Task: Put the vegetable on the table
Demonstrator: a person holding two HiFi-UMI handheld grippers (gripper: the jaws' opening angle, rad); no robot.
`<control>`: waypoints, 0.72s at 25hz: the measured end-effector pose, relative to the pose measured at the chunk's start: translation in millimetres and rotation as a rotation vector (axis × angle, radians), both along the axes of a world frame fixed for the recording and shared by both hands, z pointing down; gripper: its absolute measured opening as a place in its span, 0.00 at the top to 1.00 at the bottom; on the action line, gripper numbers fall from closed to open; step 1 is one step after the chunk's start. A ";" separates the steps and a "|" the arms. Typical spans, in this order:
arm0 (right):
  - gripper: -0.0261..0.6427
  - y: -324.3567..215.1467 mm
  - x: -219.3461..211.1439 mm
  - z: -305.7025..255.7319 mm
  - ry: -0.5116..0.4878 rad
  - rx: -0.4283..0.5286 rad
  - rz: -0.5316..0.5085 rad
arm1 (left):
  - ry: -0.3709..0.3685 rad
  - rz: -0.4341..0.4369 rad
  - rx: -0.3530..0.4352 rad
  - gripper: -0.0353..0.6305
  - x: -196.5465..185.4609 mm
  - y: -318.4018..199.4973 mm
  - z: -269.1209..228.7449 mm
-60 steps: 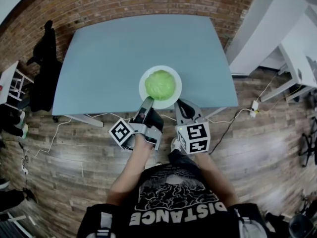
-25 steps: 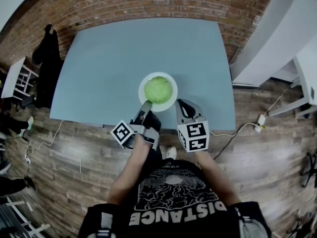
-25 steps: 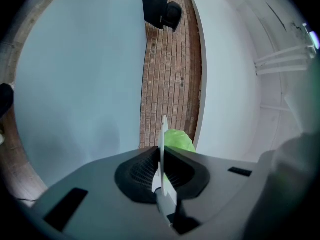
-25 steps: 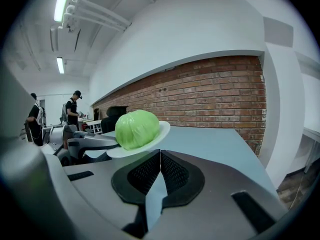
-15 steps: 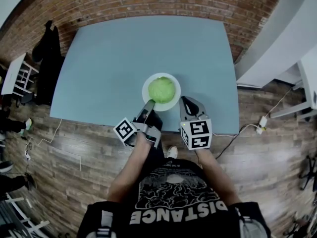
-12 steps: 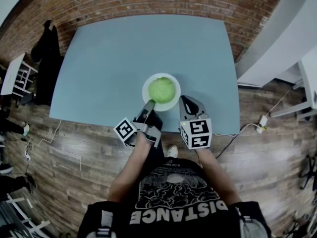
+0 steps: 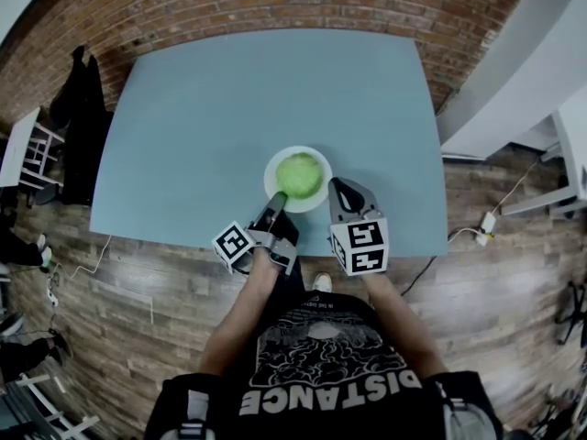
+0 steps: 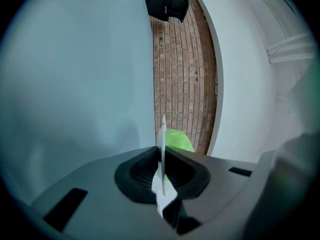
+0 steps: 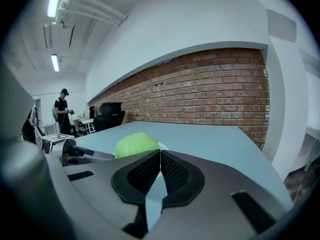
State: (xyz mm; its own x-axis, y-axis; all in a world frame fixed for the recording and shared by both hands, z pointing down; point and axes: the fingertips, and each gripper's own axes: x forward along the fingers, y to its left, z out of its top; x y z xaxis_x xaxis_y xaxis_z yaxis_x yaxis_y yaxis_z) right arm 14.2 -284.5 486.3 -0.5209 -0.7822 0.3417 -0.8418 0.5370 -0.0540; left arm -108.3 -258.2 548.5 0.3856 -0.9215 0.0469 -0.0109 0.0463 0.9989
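In a room with a red brick wall and a wood plank floor stands a pale blue desk. Near its front edge is a white plate. On the plate sits the vegetable, a round green head with no clear long axis. The left hand-held gripper, level and rolled onto its side, pinches the plate's near rim. The right hand-held gripper hovers just beside the plate, its jaws closed together on nothing.

The left gripper touches the near rim of the plate bearing the vegetable.
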 end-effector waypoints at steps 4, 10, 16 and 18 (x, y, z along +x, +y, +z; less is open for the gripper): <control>0.95 -7.7 -3.5 4.4 0.007 -0.009 0.001 | -0.028 0.027 -0.018 0.91 -0.6 -8.4 9.4; 0.95 -16.7 -5.0 13.5 0.027 -0.029 0.008 | -0.064 0.071 -0.059 0.91 -0.5 -16.1 22.2; 0.95 -26.9 -7.4 18.6 0.025 -0.037 0.015 | -0.097 0.102 -0.106 0.91 -1.0 -24.8 36.6; 0.95 -29.8 -7.5 19.9 0.026 -0.040 0.018 | -0.111 0.113 -0.111 0.91 -1.2 -29.4 39.9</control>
